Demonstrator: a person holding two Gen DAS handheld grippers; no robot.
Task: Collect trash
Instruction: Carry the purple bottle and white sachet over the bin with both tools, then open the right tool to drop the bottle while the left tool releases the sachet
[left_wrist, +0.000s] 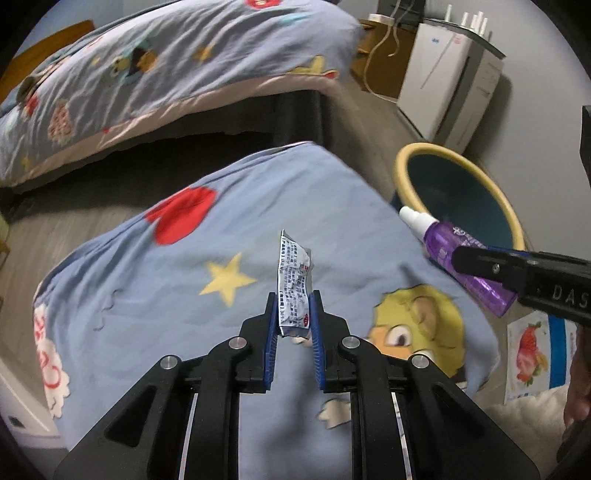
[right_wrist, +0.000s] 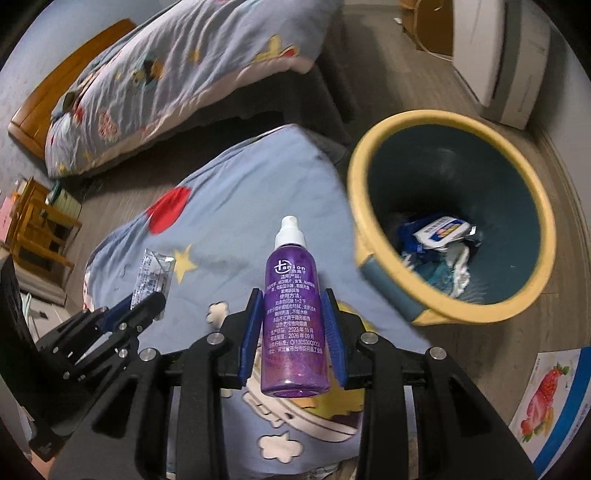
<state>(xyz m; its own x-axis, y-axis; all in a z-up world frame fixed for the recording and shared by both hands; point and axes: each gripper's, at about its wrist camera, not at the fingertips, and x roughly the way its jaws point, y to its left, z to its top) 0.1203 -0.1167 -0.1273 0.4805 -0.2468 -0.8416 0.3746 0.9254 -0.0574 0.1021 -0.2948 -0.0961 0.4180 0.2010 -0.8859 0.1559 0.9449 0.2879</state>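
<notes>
Left gripper (left_wrist: 294, 314) jaws clamp a foil packet (left_wrist: 293, 278); right gripper (right_wrist: 293, 325) jaws clamp a purple spray bottle (right_wrist: 293, 314). Both are held above the blue quilt (left_wrist: 166, 295), left of the bin (right_wrist: 454, 221). The bin already contains wrappers; these two items remain to be dropped.

My left gripper (left_wrist: 293, 314) holds the sachet (left_wrist: 293, 284) above the blanket (left_wrist: 147, 295). To its right, my right gripper (right_wrist: 293, 332) holds the spray bottle (right_wrist: 293, 314). Bin (right_wrist: 452, 310) stands right of the blanket; packets (right_wrist: 441, 230) lie inside.
</notes>
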